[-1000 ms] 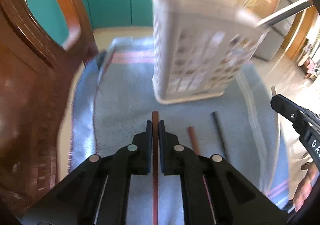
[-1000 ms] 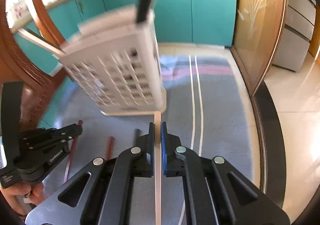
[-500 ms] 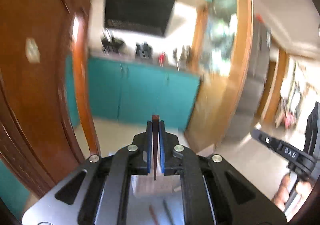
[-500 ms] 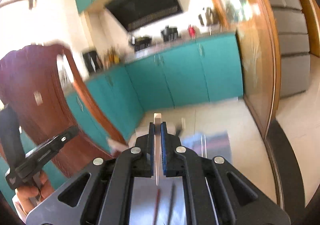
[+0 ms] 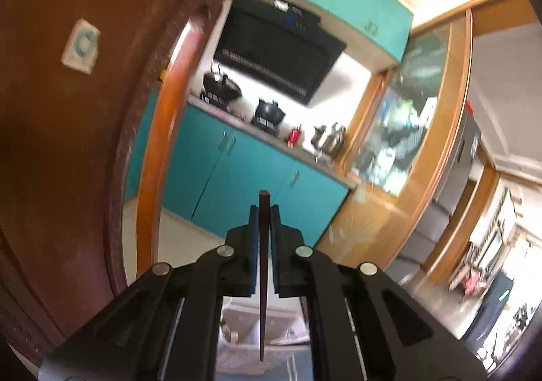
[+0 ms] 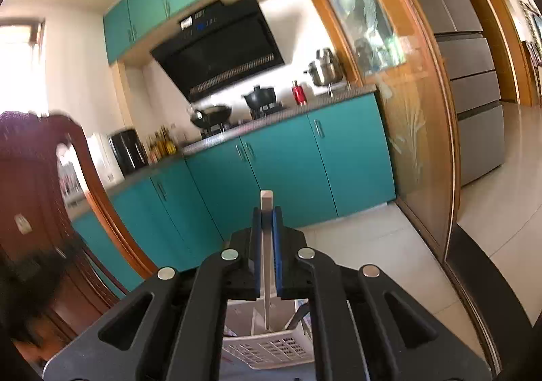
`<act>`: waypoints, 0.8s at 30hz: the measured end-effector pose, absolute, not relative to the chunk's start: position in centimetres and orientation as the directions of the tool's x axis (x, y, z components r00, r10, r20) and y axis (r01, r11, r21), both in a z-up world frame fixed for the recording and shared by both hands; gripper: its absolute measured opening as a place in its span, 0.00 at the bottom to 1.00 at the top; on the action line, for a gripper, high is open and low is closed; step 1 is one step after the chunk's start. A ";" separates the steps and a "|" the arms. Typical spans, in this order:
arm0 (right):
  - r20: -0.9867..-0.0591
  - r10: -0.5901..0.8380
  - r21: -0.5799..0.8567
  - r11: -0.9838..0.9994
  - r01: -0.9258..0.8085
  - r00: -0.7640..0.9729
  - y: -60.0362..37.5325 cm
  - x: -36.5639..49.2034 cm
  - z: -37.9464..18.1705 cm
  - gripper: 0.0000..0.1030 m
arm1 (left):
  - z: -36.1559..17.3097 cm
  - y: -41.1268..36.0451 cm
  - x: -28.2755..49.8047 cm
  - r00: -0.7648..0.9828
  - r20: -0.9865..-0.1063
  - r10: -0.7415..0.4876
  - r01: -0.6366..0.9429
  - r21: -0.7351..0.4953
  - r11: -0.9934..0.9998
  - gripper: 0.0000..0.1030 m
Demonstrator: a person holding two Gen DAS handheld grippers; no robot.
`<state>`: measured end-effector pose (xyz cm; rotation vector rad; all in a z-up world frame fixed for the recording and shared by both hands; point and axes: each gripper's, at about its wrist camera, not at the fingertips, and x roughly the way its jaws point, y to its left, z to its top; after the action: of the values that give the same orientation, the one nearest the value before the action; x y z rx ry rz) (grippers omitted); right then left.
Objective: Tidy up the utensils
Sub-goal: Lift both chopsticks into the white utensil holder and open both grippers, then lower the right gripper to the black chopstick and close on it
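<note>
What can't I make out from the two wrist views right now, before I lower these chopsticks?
- Holder compartments: in both views the white utensil holder is mostly hidden behind the gripper bodies.
- Brown chopstick: its tip overlaps the holder in the left view, but its depth is unclear.
- White chopstick: likewise in the right view.
- Chopsticks left on the cloth: outside both views.
- Each gripper is invisible to the other camera.

The white utensil basket (image 6: 271,347) sits at the bottom centre of the right wrist view, mostly hidden behind the gripper's black arms. In the left wrist view its interior (image 5: 244,337) is blurred, contents unreadable. A dark smear (image 6: 30,296) at lower left is unidentifiable.
</note>
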<state>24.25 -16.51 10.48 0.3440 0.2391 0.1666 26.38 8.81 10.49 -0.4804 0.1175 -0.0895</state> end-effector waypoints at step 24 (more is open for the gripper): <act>-0.278 0.235 0.263 0.951 -0.161 0.931 -16.0 24.2 7.5 0.43 | 6.5 3.3 26.2 0.983 -0.180 0.020 -0.057 -0.203 0.978 0.25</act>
<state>24.20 -15.99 7.50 0.2392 0.3123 0.2044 26.23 3.28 6.52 -0.2090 0.1784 0.0392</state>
